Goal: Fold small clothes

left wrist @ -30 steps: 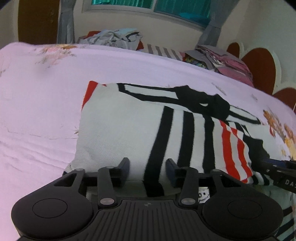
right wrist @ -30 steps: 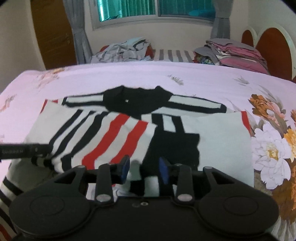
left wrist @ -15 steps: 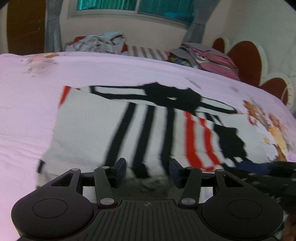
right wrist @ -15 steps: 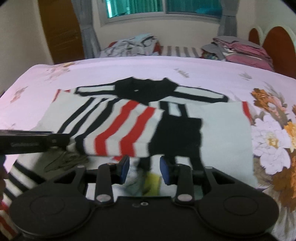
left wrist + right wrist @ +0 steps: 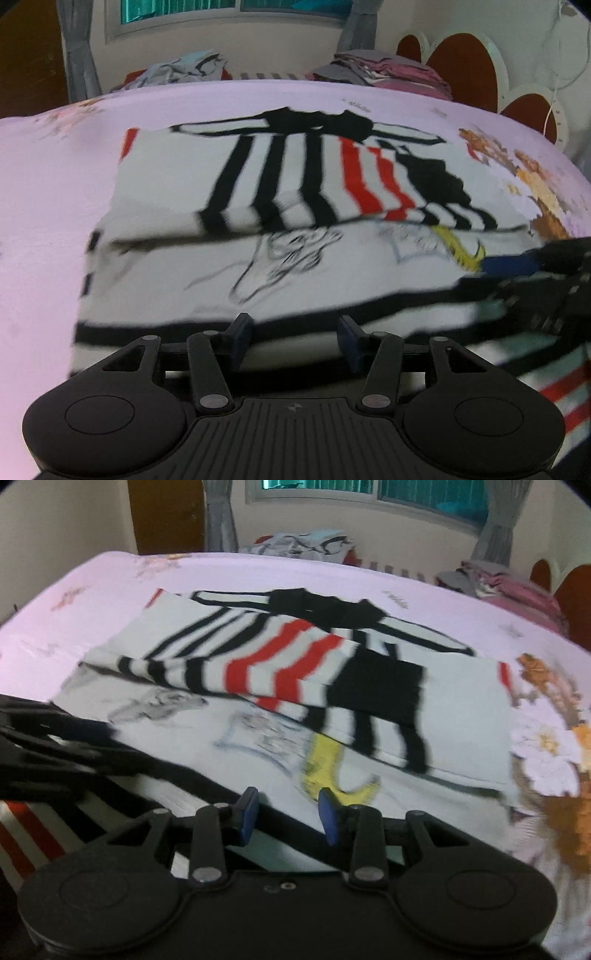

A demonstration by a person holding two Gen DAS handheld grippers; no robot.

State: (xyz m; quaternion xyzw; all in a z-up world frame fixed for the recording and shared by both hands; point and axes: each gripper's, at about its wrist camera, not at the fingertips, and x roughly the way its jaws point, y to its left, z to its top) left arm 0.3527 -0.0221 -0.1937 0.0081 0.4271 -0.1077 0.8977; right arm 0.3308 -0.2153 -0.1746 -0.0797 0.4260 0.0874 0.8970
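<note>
Striped shirt [image 5: 295, 177] (print blurred, illegible)

Dim, flat indoor light; window [image 5: 369, 494] at the back glows teal. Striped shirt [image 5: 295, 192] smeared by motion blur in both views. Fisheye bends bed [image 5: 44, 192] edges; corners vignetted black. Pinkish cast.

right tongs [image 5: 286, 814] hang with jaws apart over the near hem of a striped shirt [image 5: 295, 686] lying on the pink bed [image 5: 110, 576].
</note>
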